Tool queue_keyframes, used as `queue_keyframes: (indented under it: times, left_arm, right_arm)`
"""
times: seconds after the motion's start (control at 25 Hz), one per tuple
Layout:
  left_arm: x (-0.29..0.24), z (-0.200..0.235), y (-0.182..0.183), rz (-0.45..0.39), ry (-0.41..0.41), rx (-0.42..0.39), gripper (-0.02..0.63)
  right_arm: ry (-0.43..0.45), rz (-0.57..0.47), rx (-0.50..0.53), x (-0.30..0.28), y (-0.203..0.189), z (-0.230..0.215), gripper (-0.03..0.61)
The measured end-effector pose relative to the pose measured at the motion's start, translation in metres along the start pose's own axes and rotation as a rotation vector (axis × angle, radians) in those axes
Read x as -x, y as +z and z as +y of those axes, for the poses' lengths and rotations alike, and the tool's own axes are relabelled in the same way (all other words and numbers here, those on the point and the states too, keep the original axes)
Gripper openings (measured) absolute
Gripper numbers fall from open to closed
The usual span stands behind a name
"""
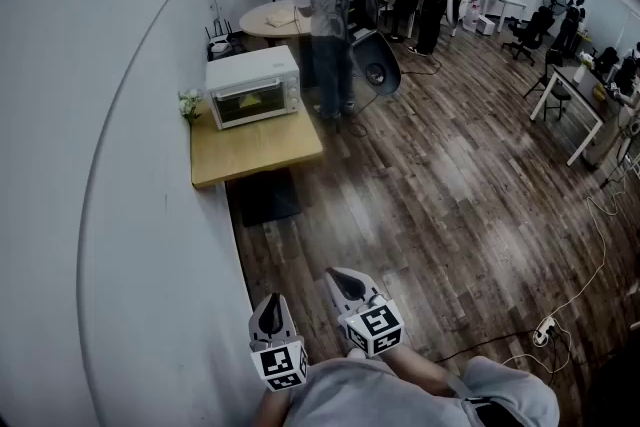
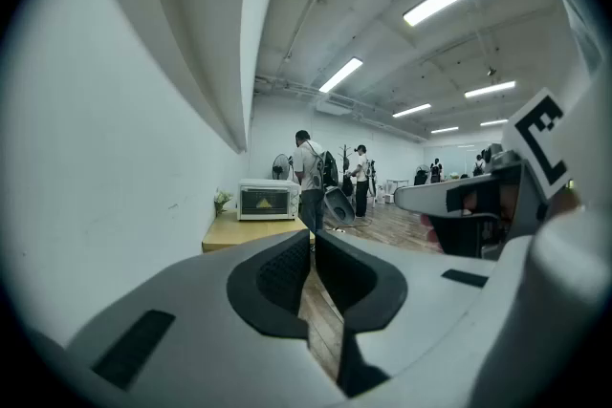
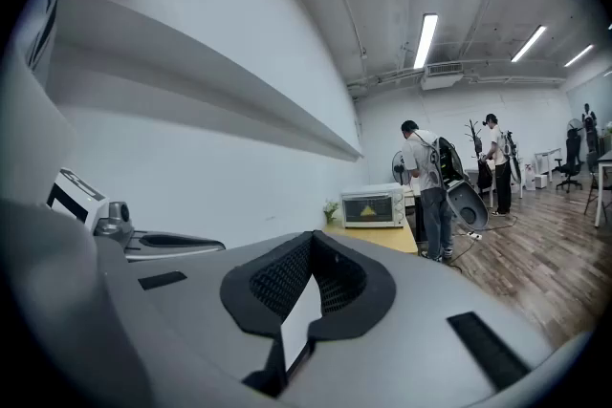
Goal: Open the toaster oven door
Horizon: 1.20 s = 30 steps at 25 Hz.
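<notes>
Wears a light grey sweatshirt [image 1: 400, 395]. Just above the sweatshirt, shows pale grey left tongs [image 1: 272, 300] and right tongs [image 1: 338, 275], smooth-shelled, lined with black ribbed pads [image 2: 282, 270], each backed by a white cube [image 1: 279, 364] of black square markers.

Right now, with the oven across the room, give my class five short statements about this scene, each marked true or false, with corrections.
1. The toaster oven door is open. False: it is shut.
2. The oven stands on a wooden table against the wall. True.
3. The left gripper grips the oven handle. False: it is far from the oven, near the person's body, jaws together on nothing.
4. A small plant stands beside the oven, on its wall side. True.
5. The right gripper holds a cup. False: its jaws are together, empty.
</notes>
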<state>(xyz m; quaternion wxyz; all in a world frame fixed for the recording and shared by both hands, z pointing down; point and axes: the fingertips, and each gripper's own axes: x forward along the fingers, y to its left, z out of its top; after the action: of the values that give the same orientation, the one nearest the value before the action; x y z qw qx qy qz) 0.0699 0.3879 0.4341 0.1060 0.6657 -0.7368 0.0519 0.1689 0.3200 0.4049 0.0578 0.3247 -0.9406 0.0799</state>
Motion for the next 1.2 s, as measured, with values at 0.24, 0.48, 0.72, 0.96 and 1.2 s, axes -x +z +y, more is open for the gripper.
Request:
queue_keyframes:
  times: [0.24, 0.48, 0.72, 0.96, 1.2]
  left_arm:
    - [-0.004, -0.001, -0.001, 0.001, -0.001, -0.004, 0.017]
    - [-0.008, -0.012, 0.0, 0.0, -0.005, -0.011, 0.017]
    - [-0.013, -0.025, 0.002, -0.004, 0.001, -0.015, 0.017]
    - [-0.018, -0.046, 0.0, -0.007, 0.012, -0.006, 0.017]
    - [-0.025, -0.073, -0.008, 0.012, -0.013, -0.017, 0.017]
  right_arm:
    - [0.002, 0.002, 0.005, -0.001, -0.001, -0.003, -0.002]
    - [-0.003, -0.005, 0.015, 0.005, 0.002, -0.012, -0.002]
    - [0.002, -0.007, 0.032, 0.013, 0.003, -0.024, -0.002]
    - [0.023, 0.003, 0.051, 0.025, -0.001, -0.037, -0.002]
    - [-0.006, 0.008, 0.032, 0.038, -0.009, -0.065, 0.0]
